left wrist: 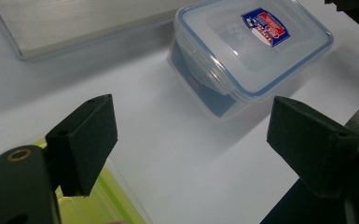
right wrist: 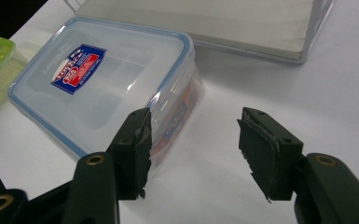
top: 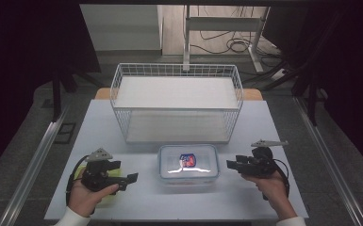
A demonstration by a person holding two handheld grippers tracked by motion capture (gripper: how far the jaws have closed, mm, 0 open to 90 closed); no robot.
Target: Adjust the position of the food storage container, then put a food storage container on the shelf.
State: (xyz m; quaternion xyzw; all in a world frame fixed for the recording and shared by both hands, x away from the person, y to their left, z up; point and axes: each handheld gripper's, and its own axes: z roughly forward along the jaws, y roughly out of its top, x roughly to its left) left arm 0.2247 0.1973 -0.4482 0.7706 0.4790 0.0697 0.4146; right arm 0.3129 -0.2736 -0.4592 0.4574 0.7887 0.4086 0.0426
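Clear container [top: 188,164], red-blue lid label [top: 187,160] perhaps unreadable, left gripper [top: 133,177] open, right gripper [top: 229,164] open, empty

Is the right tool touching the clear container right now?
Apart. In the high view, bare table lies between the right tool and the clear container; its jaws stand open with nothing between them.

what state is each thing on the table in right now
clear container: lid on, flat on the table, free of both grippers
wire basket: upright behind the container, nothing in it but a flat liner
green-lidded box: lid on, under the left hand-held gripper
left hand-held gripper: jaws open, nothing between them
right hand-held gripper: jaws open, nothing between them, one jaw beside the container's corner
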